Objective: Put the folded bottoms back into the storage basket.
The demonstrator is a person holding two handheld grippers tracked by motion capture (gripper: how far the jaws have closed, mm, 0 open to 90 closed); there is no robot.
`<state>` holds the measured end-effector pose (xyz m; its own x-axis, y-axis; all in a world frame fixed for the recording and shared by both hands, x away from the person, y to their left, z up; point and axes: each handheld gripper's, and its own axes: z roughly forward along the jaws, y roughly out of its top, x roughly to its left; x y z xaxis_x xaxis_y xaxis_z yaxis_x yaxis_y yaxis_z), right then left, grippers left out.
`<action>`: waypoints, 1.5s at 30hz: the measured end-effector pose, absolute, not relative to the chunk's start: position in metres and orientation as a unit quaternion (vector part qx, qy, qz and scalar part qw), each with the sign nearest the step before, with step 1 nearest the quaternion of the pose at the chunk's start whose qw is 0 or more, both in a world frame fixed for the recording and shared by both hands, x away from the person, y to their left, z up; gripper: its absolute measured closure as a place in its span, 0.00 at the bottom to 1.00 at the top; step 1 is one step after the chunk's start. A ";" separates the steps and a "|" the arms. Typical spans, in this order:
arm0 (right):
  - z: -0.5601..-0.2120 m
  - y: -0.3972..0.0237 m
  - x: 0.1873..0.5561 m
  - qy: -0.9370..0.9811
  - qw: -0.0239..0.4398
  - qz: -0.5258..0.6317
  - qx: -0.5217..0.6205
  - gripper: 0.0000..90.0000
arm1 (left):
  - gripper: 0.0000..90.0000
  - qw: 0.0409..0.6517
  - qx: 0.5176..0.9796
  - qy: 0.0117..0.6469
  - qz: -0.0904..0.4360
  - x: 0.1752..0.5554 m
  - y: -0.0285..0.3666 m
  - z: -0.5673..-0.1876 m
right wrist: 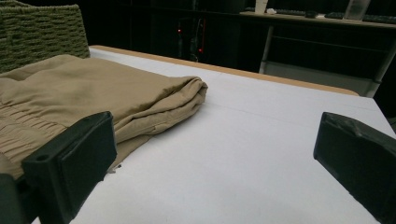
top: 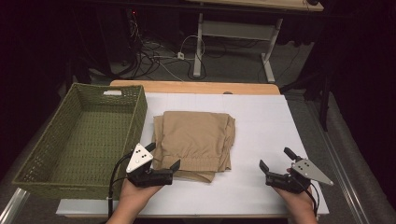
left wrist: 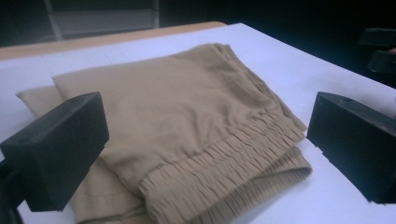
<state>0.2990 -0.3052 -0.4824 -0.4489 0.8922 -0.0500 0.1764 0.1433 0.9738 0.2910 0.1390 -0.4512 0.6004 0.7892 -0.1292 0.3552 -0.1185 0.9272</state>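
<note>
One folded tan garment (top: 194, 140), one green woven basket (top: 32, 154) and two grippers share one table (top: 261, 121).

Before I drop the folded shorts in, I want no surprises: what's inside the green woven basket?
The green woven basket looks empty: bare woven floor visible. The strip just behind its near wall is hidden.

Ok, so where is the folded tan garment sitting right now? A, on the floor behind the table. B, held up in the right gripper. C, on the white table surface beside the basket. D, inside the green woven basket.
C: the folded tan garment lies flat on the white table surface, just right of the green woven basket, with both grippers open and holding nothing.
</note>
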 end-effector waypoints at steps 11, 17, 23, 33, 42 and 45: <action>-0.481 -0.305 0.293 0.676 0.348 0.517 0.393 0.00 | 0.00 0.526 0.724 0.397 0.203 0.292 0.138 -0.450; -0.477 -0.301 0.294 0.668 0.343 0.526 0.400 0.01 | 0.00 0.518 0.738 0.392 0.185 0.289 0.130 -0.459; -0.478 -0.286 0.299 0.696 0.318 0.517 0.384 0.08 | 0.00 0.485 0.755 0.406 0.173 0.297 0.127 -0.472; -0.486 -0.245 0.304 0.760 0.222 0.497 0.356 0.65 | 0.00 0.432 0.784 0.418 0.153 0.303 0.119 -0.491; -0.491 -0.206 0.338 0.818 0.172 0.416 0.357 0.48 | 0.00 0.438 0.785 0.411 0.149 0.296 0.120 -0.491; -0.501 -0.193 0.341 0.827 0.160 0.400 0.363 0.46 | 0.00 0.433 0.787 0.413 0.148 0.297 0.121 -0.492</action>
